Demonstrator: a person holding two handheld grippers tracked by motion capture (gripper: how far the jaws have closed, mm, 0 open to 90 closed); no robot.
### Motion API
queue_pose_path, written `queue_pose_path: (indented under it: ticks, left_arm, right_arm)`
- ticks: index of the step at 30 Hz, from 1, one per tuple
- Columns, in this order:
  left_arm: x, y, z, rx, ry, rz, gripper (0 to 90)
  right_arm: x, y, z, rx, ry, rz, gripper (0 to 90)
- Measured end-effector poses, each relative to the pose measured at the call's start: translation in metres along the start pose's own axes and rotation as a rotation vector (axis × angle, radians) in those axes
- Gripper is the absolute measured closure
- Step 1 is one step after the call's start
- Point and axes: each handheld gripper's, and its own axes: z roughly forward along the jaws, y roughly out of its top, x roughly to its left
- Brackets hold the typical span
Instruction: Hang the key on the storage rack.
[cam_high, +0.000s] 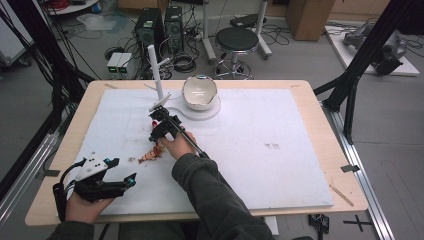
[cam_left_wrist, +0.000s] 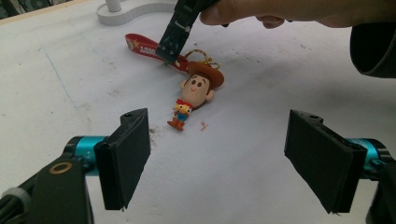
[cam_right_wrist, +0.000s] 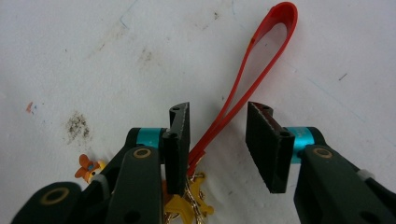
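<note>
A small cowboy figure keychain (cam_left_wrist: 198, 88) lies on the white mat (cam_high: 270, 150), its red strap (cam_right_wrist: 261, 60) stretched away from it. My right gripper (cam_right_wrist: 218, 140) points down over the strap near the gold chain (cam_right_wrist: 191, 200). Its jaws stand partly apart with the strap running between them, close against the left pad, while the other pad is clear of it. In the high view this gripper (cam_high: 156, 121) is left of centre, just beyond the figure (cam_high: 150, 156). My left gripper (cam_high: 124, 170) rests near the front left edge, open and holding nothing, aimed at the figure.
A white stand with an upright post (cam_high: 156, 70) and a curved base (cam_high: 210, 114) sits at the back of the mat, with a white bowl (cam_high: 200, 92) on it. The wooden table edge (cam_high: 345, 165) borders the mat. A stool (cam_high: 236, 40) stands beyond.
</note>
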Motion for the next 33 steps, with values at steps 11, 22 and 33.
queue_pose_path:
  ticks: [11, 22, 33]
  left_arm:
    - [-0.0002, 0.0003, 0.0, -0.002, -0.001, 0.003, 22.9]
    - [-0.0003, 0.0005, 0.0004, -0.003, -0.002, 0.003, 22.9]
    - [-0.0005, 0.0007, 0.0003, -0.003, -0.003, 0.004, 22.9]
  right_arm:
    - [-0.0008, 0.0002, 0.0017, 0.011, 0.024, 0.057, 73.1]
    - [-0.0036, 0.0004, 0.0023, 0.02, 0.012, 0.074, 64.1]
    - [-0.0011, 0.0011, 0.0053, 0.039, -0.025, 0.055, 74.3]
